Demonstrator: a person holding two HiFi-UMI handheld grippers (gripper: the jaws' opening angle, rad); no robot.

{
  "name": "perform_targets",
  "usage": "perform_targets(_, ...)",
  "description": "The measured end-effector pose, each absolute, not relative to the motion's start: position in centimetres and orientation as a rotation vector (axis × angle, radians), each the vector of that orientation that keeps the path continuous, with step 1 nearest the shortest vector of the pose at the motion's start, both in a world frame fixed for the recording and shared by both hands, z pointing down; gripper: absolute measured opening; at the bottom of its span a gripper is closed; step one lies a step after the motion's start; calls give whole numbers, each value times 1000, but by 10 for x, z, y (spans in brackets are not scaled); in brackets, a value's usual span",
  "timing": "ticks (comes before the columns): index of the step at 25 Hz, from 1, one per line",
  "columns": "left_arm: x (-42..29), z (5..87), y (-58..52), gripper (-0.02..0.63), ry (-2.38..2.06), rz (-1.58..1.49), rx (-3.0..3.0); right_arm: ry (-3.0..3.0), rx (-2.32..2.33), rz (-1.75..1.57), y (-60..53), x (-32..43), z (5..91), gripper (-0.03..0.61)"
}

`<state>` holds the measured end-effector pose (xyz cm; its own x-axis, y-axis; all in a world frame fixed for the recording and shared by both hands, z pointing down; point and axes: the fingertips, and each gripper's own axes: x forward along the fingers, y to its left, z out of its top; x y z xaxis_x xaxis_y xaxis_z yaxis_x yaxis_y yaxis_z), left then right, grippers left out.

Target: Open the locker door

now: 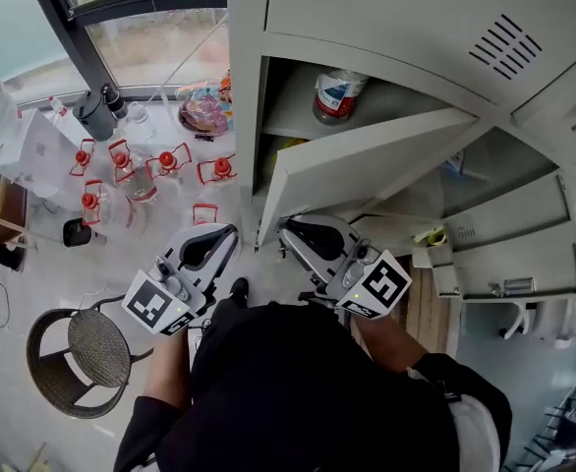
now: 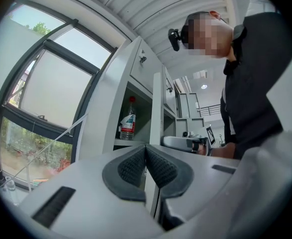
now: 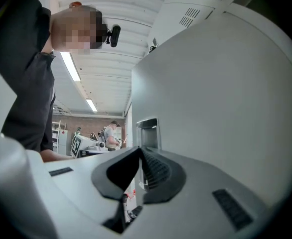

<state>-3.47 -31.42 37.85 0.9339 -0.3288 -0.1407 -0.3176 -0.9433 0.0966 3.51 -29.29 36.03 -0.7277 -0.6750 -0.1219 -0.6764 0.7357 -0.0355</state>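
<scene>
The grey locker door (image 1: 367,160) stands swung out from its compartment, where a red-capped bottle (image 1: 337,94) sits on the shelf. My right gripper (image 1: 290,232) is shut, its tip at the door's free edge. In the right gripper view the pads (image 3: 156,171) meet just below the door's recessed handle (image 3: 147,128), and the door face (image 3: 220,98) fills the right side. I cannot tell if the pads pinch the edge. My left gripper (image 1: 227,239) is shut on nothing, a little left of the door. Its view shows the door edge (image 2: 157,108), the bottle (image 2: 128,123) and the right gripper (image 2: 186,142).
Several red-capped water jugs (image 1: 121,165) stand on the floor by the window at left. A round wicker chair (image 1: 77,352) is at lower left. More locker doors (image 1: 509,254) hang ajar on the right. People stand far off (image 3: 108,133) in the room.
</scene>
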Motion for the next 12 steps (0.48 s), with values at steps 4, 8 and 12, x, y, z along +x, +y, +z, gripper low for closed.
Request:
perform_targets(4,-40,380,-291,15,-568,-230,3003,2838,-1016,27,-278,37,361,26)
perform_targets(8,-43,383,-268,15,-629,-226,2989,2858,-950,32,-265,40,362,26)
perform_targets(12,-48,389,-246,15,-679,-225,2962,2873,-862,42,-252,44,362,26)
